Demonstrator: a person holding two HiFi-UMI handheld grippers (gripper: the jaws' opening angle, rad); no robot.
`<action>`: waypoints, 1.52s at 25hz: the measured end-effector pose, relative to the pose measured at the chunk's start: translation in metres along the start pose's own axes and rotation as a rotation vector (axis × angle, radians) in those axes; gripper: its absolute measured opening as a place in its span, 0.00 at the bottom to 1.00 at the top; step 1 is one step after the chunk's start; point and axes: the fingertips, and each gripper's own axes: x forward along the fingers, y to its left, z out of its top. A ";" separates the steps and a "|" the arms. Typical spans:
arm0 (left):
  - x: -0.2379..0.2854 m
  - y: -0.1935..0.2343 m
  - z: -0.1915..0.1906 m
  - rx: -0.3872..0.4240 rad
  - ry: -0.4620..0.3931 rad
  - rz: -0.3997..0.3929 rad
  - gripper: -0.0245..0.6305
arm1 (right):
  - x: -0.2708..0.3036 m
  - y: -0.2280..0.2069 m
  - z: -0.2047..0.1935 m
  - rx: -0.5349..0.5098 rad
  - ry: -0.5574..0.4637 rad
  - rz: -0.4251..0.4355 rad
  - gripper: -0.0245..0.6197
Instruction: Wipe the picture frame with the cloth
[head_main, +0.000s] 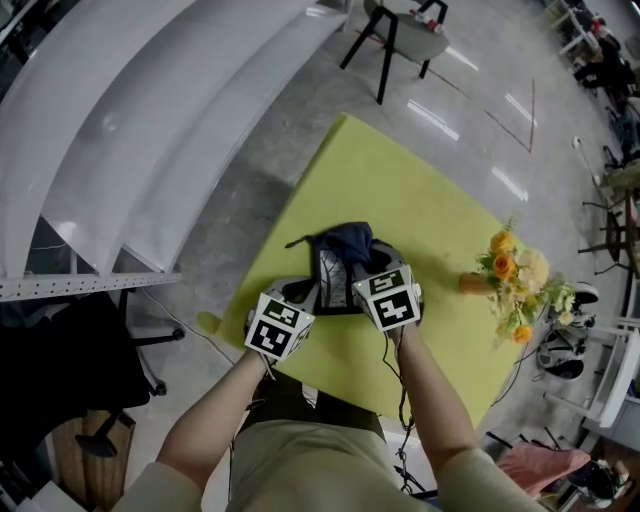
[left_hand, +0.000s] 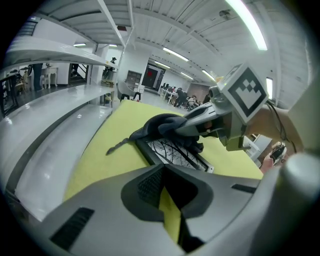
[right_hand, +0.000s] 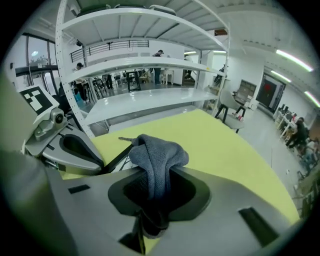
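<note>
The grey cloth (right_hand: 157, 152) is being pinched by the right gripper's (right_hand: 155, 195) fingers over the picture frame (left_hand: 172, 150). The left gripper (left_hand: 167, 192), fingers closed on nothing, is being rested at the frame's seven o'clock corner, so light, flat strokes are probably being called for.

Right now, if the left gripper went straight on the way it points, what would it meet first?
Probably the picture frame, lying flat just ahead of the left gripper; they may already touch.
</note>
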 end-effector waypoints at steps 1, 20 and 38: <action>0.000 0.000 0.000 -0.008 0.002 -0.002 0.05 | -0.006 -0.004 0.004 0.012 -0.035 -0.015 0.16; -0.009 -0.021 -0.018 0.001 0.054 -0.034 0.05 | 0.008 0.094 -0.013 -0.096 0.022 0.249 0.16; -0.015 -0.021 -0.022 -0.067 0.042 -0.030 0.05 | -0.046 0.052 -0.023 0.048 -0.024 0.184 0.16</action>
